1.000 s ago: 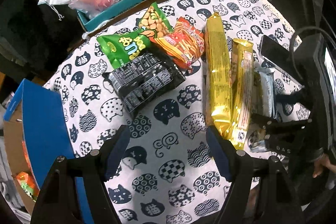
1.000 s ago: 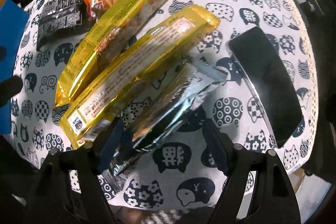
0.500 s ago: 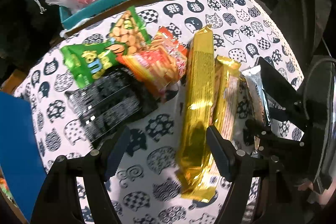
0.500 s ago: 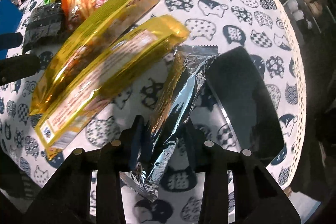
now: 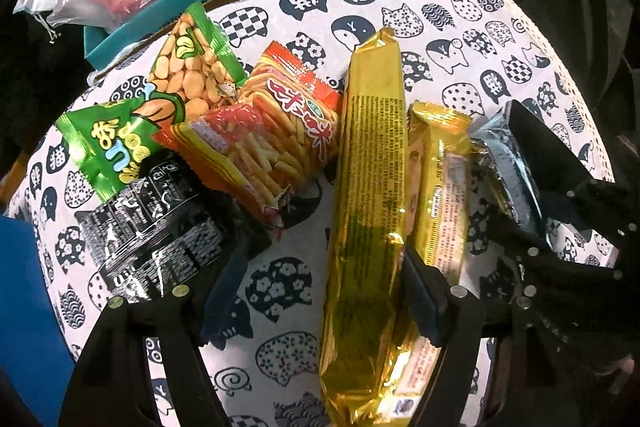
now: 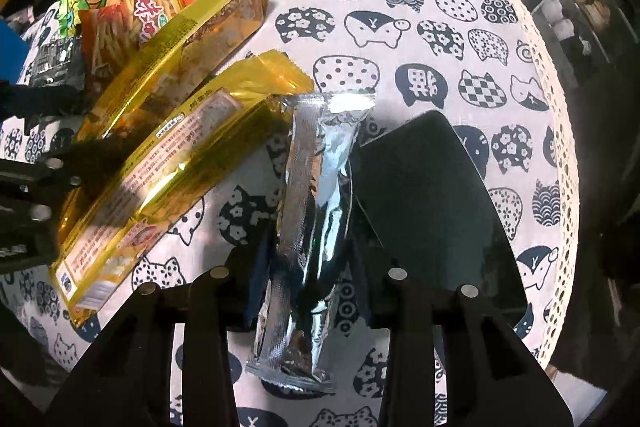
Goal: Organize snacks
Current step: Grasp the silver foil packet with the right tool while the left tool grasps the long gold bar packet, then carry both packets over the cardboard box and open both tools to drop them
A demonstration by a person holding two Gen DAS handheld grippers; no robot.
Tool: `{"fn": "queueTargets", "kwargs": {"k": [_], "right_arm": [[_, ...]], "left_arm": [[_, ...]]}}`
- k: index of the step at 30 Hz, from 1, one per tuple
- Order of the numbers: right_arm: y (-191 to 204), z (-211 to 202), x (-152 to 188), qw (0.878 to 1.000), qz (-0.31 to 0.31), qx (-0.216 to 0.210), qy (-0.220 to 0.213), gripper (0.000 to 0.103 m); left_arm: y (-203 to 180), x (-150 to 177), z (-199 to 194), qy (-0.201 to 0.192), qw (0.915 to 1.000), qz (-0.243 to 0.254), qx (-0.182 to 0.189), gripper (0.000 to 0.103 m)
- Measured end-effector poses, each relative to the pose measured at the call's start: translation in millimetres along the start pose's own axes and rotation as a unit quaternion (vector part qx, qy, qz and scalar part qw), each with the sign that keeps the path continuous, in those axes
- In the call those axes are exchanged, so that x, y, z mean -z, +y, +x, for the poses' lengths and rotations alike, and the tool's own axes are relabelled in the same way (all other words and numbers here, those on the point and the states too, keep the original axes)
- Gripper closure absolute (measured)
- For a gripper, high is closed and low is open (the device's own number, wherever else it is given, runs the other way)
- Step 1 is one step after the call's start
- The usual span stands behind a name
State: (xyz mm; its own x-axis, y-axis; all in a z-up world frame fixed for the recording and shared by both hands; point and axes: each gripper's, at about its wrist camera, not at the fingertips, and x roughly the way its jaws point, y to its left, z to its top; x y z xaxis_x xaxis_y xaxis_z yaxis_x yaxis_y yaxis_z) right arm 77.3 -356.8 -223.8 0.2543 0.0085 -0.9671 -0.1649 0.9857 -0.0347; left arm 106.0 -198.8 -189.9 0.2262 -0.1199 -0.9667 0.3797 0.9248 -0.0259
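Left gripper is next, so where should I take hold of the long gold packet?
Grip the long gold packet across its narrow width near the lower middle, coming straight down. It lies flat and lengthwise, with the left gripper open astride it. Bare tablecloth frees its left edge; the shorter gold packet crowds its right.

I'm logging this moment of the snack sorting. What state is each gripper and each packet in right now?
right gripper: shut on the silver packet.
left gripper: open, straddling the long gold packet.
shorter gold packet: flat, sealed, beside the long one.
orange stick-snack packet: leaning on the pile.
green packets: sealed, overlapping.
black packet: flat, back side up.
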Motion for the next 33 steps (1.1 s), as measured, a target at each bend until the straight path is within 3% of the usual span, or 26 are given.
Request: {"fn": "queueTargets", "kwargs": {"k": [2,6,9,15,33], "right_arm": [[0,1,-2,1.0,0.002,0.003,-0.002,0.067],[39,-11,10,1.0,0.0,0.003,-0.004,0.068],[46,-12,13,1.0,-0.002,0.001,-0.008,0.074],[43,-23,11,1.0,0.007,-0.001,-0.023,0.076],[68,-87,6,0.996,-0.008,-0.008,-0.083,0.077]], "left_arm": [[0,1,2,-0.003,1.0,-0.001,0.007,0.04],[-3,1,5,-0.003,0.9999,0.005,0.016,0.072],[-7,5,1,-0.011,0.9997,0.021,0.003,0.074],[-11,15,-21,-0.046,0.9979,0.043,-0.015,0.076],[21,41,-96,-0.11,0.9931,0.021,-0.034,0.076]]}}
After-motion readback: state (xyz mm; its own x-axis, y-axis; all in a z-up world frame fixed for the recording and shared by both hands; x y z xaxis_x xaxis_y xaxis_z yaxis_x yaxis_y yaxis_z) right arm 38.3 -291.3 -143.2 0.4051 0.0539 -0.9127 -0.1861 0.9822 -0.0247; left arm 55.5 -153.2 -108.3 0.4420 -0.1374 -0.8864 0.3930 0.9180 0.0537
